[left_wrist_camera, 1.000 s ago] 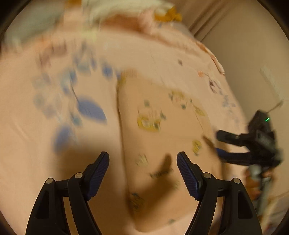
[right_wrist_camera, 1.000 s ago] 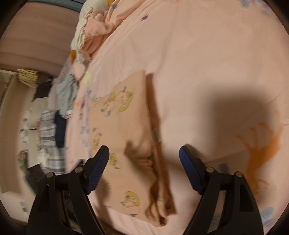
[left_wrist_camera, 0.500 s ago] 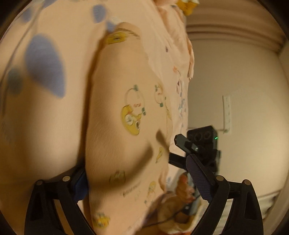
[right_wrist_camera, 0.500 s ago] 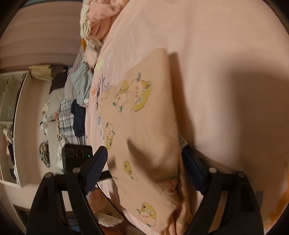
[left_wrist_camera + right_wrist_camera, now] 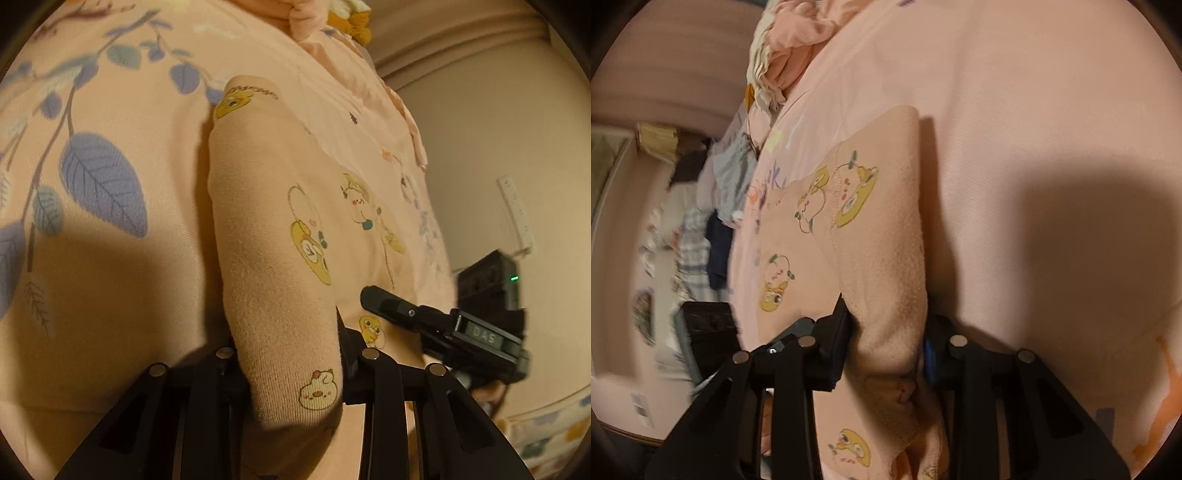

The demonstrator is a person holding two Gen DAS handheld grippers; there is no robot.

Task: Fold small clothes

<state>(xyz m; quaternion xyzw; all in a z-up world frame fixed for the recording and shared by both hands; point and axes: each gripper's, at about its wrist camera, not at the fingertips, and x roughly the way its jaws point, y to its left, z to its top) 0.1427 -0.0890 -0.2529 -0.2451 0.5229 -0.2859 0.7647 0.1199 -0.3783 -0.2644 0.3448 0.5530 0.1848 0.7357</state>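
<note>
"DAS" on the right hand-held gripper [image 5: 373, 295]

Dim warm indoor light, broad dark shadow on the bed sheet [image 5: 1052, 155], heavy fisheye bending with black corners, room at left of the right wrist view smeared, foreground soft

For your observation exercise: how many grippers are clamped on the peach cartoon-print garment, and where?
2. The left gripper pinches the peach cartoon-print garment along its left folded edge; the right gripper pinches its right folded edge. Both have just been closing on the cloth.
</note>
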